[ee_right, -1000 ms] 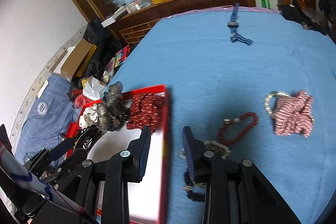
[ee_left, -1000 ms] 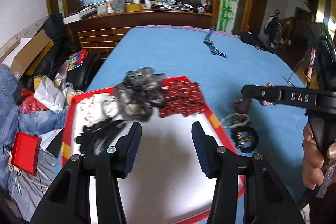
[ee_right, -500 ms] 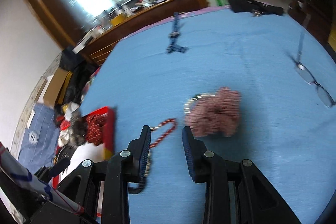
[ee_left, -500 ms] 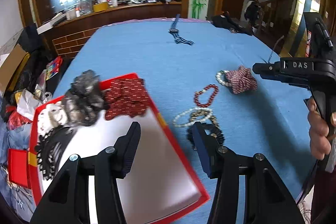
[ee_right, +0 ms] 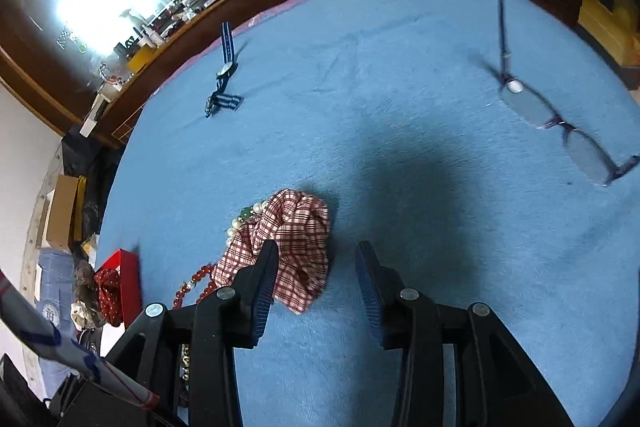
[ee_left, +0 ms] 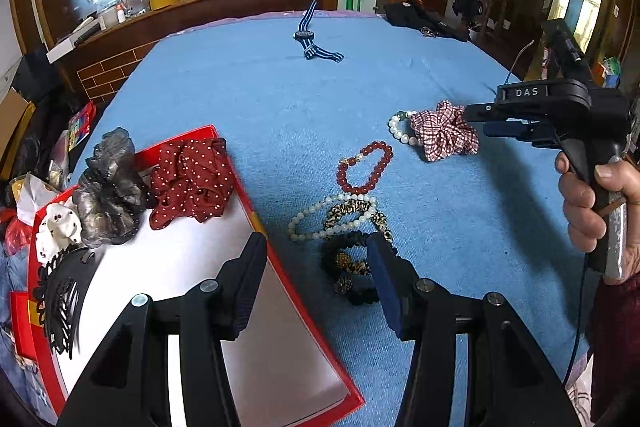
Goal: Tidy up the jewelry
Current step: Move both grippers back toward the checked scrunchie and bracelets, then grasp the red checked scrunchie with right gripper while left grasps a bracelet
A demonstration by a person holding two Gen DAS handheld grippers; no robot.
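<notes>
**Blue cloth table with jewelry, tray and two hand-held grippers**

Blue cloth (ee_left: 248, 99) is covering the table and serving as the field for all items. Red tray (ee_left: 240, 183) is sitting at the near left edge of the cloth; along its far end are lying a red polka-dot scrunchie (ee_left: 192, 179), a grey scrunchie (ee_left: 108, 187), a white scrunchie (ee_left: 58, 227) and a black hair comb (ee_left: 60, 299). Just right of the tray, loose on the cloth, are lying a white pearl strand (ee_left: 320, 219), a leopard-print band (ee_left: 356, 211) overlapping it, and a dark hair tie cluster (ee_left: 352, 267) nearer the viewer. Beyond these, farther from the tray, a red bead bracelet (ee_left: 364, 167) is resting, and farther right again a red checked scrunchie (ee_left: 444, 135) is touching a pearl bracelet (ee_left: 400, 127). A striped-strap watch (ee_left: 312, 43) is lying far from the tray, toward the back of the cloth; eyeglasses (ee_right: 560, 131) are lying well to the right.

Left gripper (ee_left: 316, 275) is hovering over the tray's right rim and the hair tie cluster, fingers spread apart and grasping nothing. Right gripper (ee_right: 316, 279) is held in the person's right hand (ee_left: 592, 203), poised above the checked scrunchie, fingers likewise released and apart, with the scrunchie lying partly behind its left finger.
</notes>
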